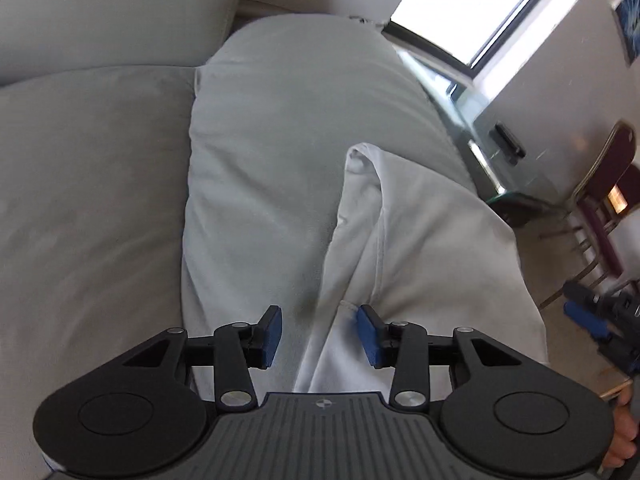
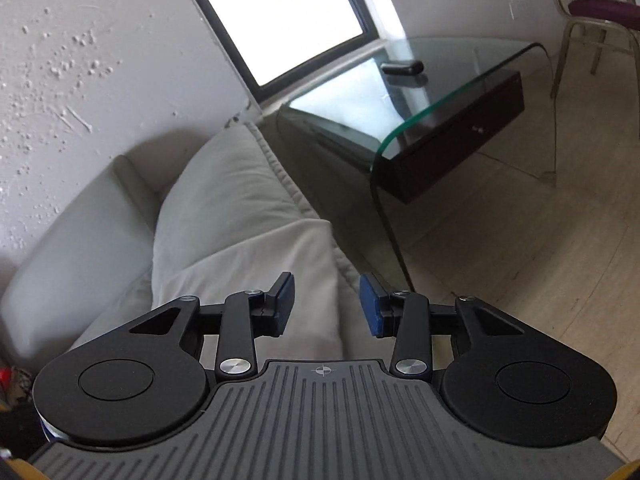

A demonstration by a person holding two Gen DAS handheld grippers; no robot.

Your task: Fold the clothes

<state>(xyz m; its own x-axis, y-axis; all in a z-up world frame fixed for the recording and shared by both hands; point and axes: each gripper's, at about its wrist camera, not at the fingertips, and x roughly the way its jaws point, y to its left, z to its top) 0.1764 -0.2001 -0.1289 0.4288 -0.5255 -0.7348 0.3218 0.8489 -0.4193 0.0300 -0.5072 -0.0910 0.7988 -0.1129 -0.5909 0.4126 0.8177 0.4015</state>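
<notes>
A white garment (image 1: 420, 240) lies draped over a pale grey sofa seat cushion (image 1: 272, 128), with a folded ridge running up its middle. My left gripper (image 1: 320, 334) hovers over the garment's near left edge, open, with cloth below the gap and no pad pressing on it. In the right wrist view the same white garment (image 2: 260, 268) covers the cushion (image 2: 224, 184) near the sofa's front edge. My right gripper (image 2: 326, 304) is open just above it, holding nothing. The right gripper (image 1: 600, 320) also shows blurred at the right edge of the left wrist view.
The sofa's backrest (image 1: 100, 12) and a second cushion (image 1: 80, 200) lie to the left. A curved glass side table (image 2: 440, 120) with a dark drawer and a black remote (image 2: 402, 67) stands beside the sofa. Maroon chairs (image 2: 600, 12) stand on the pale floor (image 2: 520, 260).
</notes>
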